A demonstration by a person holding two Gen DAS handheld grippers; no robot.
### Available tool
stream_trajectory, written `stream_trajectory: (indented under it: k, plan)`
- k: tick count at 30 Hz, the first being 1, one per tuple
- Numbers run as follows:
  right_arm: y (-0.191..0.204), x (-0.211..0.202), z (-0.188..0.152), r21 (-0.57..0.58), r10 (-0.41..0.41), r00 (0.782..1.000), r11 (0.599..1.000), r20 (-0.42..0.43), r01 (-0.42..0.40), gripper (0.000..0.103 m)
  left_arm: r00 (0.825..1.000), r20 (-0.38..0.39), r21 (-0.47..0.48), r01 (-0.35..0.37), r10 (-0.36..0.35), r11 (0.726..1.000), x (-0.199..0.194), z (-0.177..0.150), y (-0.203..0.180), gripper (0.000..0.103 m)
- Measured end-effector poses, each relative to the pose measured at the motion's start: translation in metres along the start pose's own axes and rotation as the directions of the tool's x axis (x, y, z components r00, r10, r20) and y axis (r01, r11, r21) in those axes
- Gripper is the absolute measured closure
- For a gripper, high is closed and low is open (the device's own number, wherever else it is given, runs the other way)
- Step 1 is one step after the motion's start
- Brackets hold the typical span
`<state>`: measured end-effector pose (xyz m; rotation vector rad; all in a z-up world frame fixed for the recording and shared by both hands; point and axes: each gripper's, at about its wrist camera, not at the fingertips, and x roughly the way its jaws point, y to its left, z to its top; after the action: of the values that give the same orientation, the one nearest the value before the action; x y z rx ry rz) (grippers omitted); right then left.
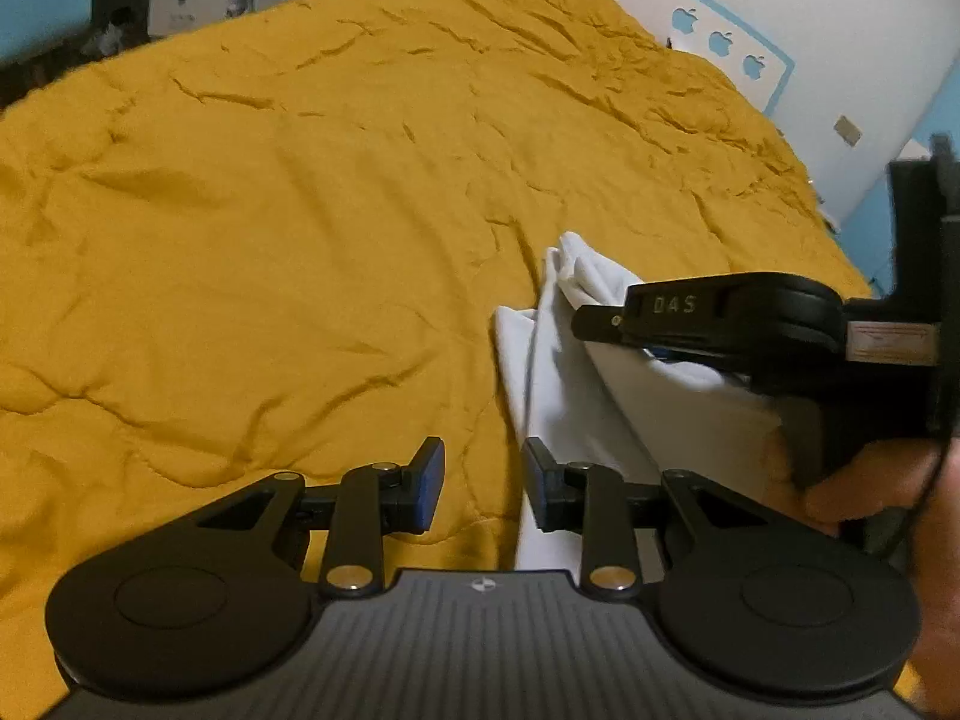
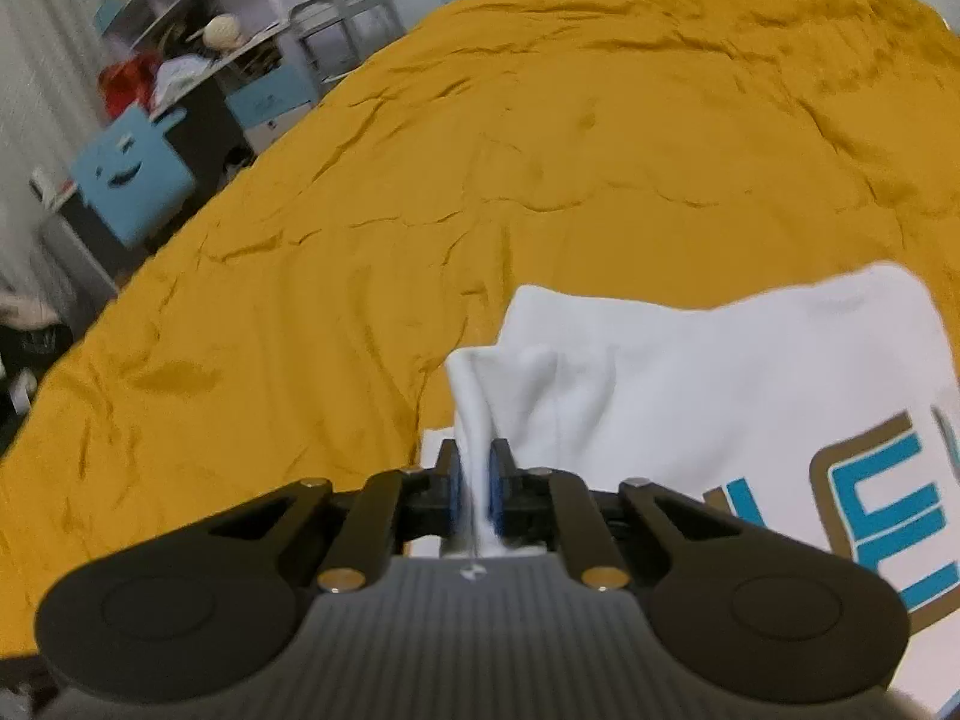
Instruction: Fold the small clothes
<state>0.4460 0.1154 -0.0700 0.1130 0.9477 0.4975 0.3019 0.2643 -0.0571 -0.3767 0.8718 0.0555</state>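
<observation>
A white T-shirt (image 2: 690,372) with a blue and brown print lies on a mustard-yellow bedspread (image 2: 540,150). My right gripper (image 2: 477,483) is shut on a bunched fold of its near left edge, and the cloth fills the narrow gap between the blue pads. From the left wrist view the shirt (image 1: 576,396) hangs in a lifted ridge from the right gripper (image 1: 591,321), which comes in from the right in a person's hand (image 1: 870,480). My left gripper (image 1: 483,474) stands open low over the bedspread (image 1: 300,240). Its right finger sits at the shirt's left edge, with nothing between the fingers.
The bedspread stretches wide and wrinkled to the left and far side. A white headboard with blue trim (image 1: 780,12) rises at the far right. Beyond the bed's left edge stand a blue box with a face (image 2: 129,180) and cluttered shelves (image 2: 210,30).
</observation>
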Motion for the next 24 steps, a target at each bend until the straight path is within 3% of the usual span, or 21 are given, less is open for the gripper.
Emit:
stream_trajectory:
  k: [3, 9, 17, 20, 24]
  plan:
    - [0.008, -0.017, -0.003, -0.059, 0.017, 1.000, 0.998, 0.009, -0.017, 0.084, 0.999, 0.006, 0.032, -0.044, 0.044, 0.999, -0.008, -0.004, -0.007, 0.064]
    - [0.031, -0.073, -0.015, -0.152, 0.066, 0.997, 0.987, 0.046, -0.059, 0.084, 0.999, 0.027, 0.033, -0.038, 0.037, 0.999, -0.036, -0.010, -0.012, 0.061]
    - [0.023, -0.149, -0.049, -0.179, 0.157, 0.981, 0.974, 0.111, -0.136, 0.079, 0.996, 0.028, -0.053, 0.090, -0.089, 0.994, -0.076, -0.019, 0.001, 0.061]
    - [0.009, -0.168, -0.065, -0.188, 0.126, 0.983, 0.977, 0.132, -0.100, 0.076, 0.989, 0.023, -0.106, 0.149, -0.148, 0.983, -0.087, -0.023, 0.009, 0.058]
    - [-0.023, -0.183, -0.094, -0.152, 0.043, 0.992, 0.988, 0.123, -0.024, 0.076, 0.975, 0.000, -0.147, 0.220, -0.222, 0.964, -0.089, -0.029, 0.012, 0.044]
